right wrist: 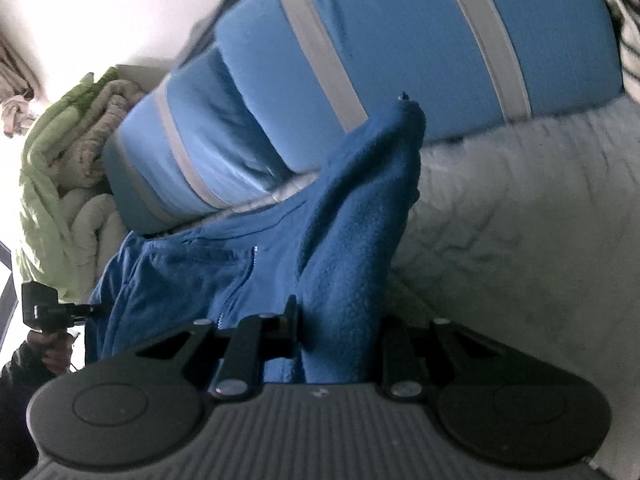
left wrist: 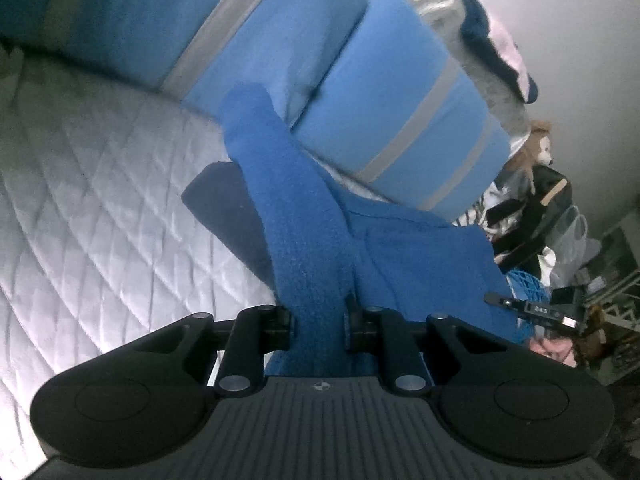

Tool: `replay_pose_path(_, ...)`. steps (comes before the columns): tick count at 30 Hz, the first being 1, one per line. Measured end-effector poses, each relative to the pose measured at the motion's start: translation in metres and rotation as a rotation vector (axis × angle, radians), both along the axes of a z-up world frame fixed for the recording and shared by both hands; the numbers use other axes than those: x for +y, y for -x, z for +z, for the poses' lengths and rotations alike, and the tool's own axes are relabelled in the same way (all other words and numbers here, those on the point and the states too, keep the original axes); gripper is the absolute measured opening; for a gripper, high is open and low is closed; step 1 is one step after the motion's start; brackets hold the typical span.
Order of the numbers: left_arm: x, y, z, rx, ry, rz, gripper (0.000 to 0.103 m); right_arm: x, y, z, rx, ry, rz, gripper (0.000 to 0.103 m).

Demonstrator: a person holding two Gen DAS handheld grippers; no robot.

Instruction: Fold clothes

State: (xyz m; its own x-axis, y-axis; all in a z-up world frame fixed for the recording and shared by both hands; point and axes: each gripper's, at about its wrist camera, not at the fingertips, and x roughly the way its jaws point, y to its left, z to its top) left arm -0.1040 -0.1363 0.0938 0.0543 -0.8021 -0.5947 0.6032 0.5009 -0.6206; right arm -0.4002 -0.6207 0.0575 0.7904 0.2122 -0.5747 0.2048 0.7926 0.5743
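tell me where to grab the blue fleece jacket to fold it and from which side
Grip the blue fleece jacket by its two sleeve-like ends, as both tools now do: left tool, right tool. Come in from the near edge of the white quilted bed; the striped blue pillows block the far side.

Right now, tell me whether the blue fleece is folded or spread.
Neither: the blue fleece hangs bunched, pinched in both the left claw and right claw.

The fleece garment [left wrist: 304, 216] lies on the quilted bed cover [left wrist: 100, 200], its sleeve running toward 12 o'clock from the left gripper [left wrist: 320, 320]. Striped pillows [left wrist: 400, 120] lie behind it at 1 o'clock, with piled clothes [left wrist: 472, 32] beyond them. In the right wrist view, folded blankets [right wrist: 68, 168] sit at 10 o'clock.
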Motion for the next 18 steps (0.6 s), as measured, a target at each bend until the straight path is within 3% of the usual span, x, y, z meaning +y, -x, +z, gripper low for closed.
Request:
replay_pose_path(9, 0.024, 0.002, 0.072, -0.108, 0.024, 0.031, 0.019, 0.024, 0.007, 0.055, -0.078, 0.055, 0.017, 0.021)
replay_pose_path(18, 0.055, -0.007, 0.101, -0.154, -0.009, 0.097, 0.019, 0.062, -0.005, 0.087, -0.116, 0.076, 0.061, 0.021)
